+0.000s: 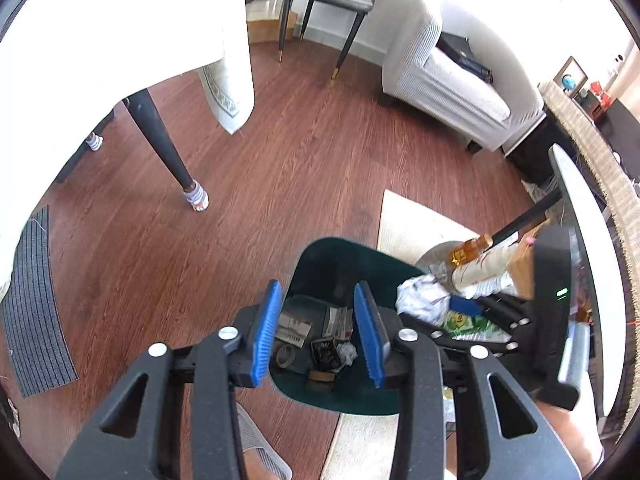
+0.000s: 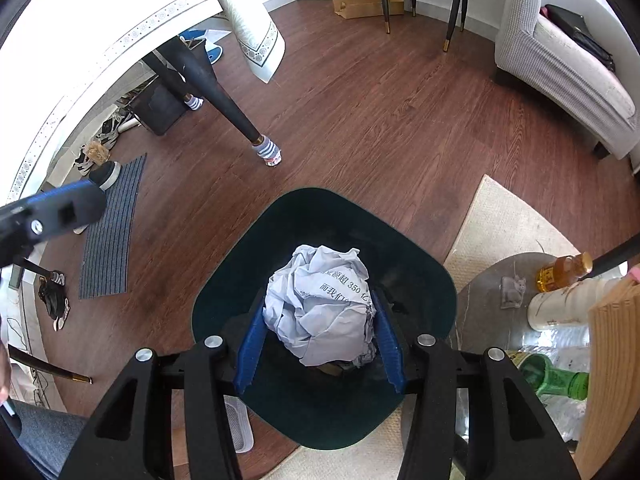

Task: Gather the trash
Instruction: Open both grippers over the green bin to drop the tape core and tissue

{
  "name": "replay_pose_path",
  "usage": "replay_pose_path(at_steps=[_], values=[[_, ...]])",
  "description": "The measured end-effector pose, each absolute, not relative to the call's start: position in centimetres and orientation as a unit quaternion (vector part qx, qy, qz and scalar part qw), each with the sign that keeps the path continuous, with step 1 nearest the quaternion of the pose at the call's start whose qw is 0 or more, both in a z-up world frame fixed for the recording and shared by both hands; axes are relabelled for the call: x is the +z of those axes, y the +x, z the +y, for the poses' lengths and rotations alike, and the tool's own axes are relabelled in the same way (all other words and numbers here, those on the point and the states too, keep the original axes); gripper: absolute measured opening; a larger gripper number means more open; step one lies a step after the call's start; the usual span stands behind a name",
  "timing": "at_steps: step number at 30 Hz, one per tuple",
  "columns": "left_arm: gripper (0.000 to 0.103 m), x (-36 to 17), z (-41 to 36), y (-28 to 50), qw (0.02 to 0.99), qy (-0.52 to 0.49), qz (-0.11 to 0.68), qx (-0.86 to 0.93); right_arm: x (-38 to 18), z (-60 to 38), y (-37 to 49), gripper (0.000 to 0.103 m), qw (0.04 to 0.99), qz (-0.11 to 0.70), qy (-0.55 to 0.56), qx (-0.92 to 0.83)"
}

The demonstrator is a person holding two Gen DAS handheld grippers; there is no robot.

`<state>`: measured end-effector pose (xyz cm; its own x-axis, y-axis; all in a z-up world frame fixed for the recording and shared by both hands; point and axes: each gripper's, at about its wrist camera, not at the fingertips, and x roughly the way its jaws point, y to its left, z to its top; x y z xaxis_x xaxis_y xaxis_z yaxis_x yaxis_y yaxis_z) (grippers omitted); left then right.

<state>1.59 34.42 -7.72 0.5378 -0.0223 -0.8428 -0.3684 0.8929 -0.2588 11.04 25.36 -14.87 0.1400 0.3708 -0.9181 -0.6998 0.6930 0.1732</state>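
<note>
Wood floor (image 2: 360, 120): wide bare stretch from 10 to 1 o'clock of the bin. Dark green bin (image 2: 420, 276) stands at the rug's edge, round desk (image 2: 484, 304) just beside it at 3 o'clock. Right tool (image 2: 320, 344) clenched on crumpled paper ball (image 2: 320, 300), above the bin mouth; ball hides the bin floor. Left tool (image 1: 320, 332) released, empty, over the bin; scraps inside hard to make out.

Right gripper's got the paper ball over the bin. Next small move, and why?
Probably open the right gripper and let go. The crumpled white printed paper ball is clamped between its blue fingers, directly over the mouth of the dark green bin, so it should drop in. The left gripper is open with nothing in it.
</note>
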Motion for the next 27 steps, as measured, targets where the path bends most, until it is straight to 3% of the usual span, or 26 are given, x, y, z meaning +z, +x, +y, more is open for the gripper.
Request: replay_pose_path(at_steps=[6, 17, 22, 27], values=[[0.03, -4.4, 33.6, 1.5, 0.871, -0.202, 0.438, 0.093, -16.4, 25.7, 10.7, 0.052, 0.729, 0.562, -0.165, 0.354], [0.029, 0.6, 31.0, 1.9, 0.895, -0.205, 0.39, 0.069, -19.0, 25.2, 10.1, 0.052, 0.715, 0.576, -0.202, 0.342], [0.029, 1.7, 30.4, 2.1, 0.9, -0.208, 0.378, 0.068, -19.5, 24.9, 9.3, 0.064, 0.705, 0.581, -0.221, 0.341], [0.029, 2.8, 29.3, 2.4, 0.906, -0.202, 0.367, 0.066, -19.3, 24.3, 8.3, 0.066, 0.706, 0.569, -0.239, 0.348]])
